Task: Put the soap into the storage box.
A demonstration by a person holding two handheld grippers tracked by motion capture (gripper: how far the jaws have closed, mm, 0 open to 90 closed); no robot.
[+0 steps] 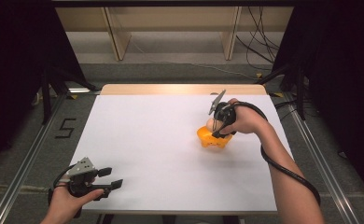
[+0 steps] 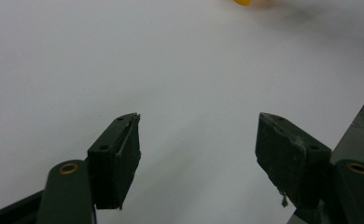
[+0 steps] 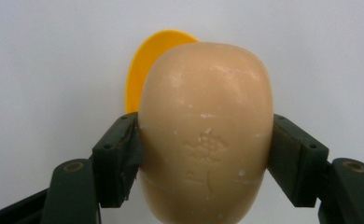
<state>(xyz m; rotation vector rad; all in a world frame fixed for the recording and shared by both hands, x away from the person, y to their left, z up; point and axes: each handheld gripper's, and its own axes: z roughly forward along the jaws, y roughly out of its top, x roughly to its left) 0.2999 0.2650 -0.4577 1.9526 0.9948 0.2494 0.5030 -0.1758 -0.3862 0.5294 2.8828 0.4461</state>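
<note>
Seen from above: white counter (image 1: 171,154), two hands reaching in from the near edge, each gripping a black tool. Left tool (image 1: 111,178) low at the near left corner, held level just over the counter, jaws spread wide with nothing between them. Same tool seen along its own jaws (image 2: 198,144): pads far apart, bare white sheet beneath, a sliver of yellow at the far top edge. Right tool (image 1: 216,129) toward the far right of the counter, pointed downward, wrapped by the right hand (image 1: 245,119), thick black cable looping back along the forearm. Beige egg (image 1: 211,124) clamped in that tool, just above an orange cup (image 1: 213,139) standing on the counter. Whether egg and cup touched: could not tell from that height. Closer, along the right tool's jaws (image 3: 204,149): egg (image 3: 206,130) large and rounded, smooth with small white scuffs and fine cracks, both pads pressed flat against its sides, jaws held fairly wide by its girth. Behind the egg, a curved piece of the cup (image 3: 145,60) peeking out at upper left, against the white sheet. Left tool well apart from egg and cup, most of the bare counter between them. Beyond the counter: grey floor, wooden frame legs, loose cables, dark curtains at both sides.
</note>
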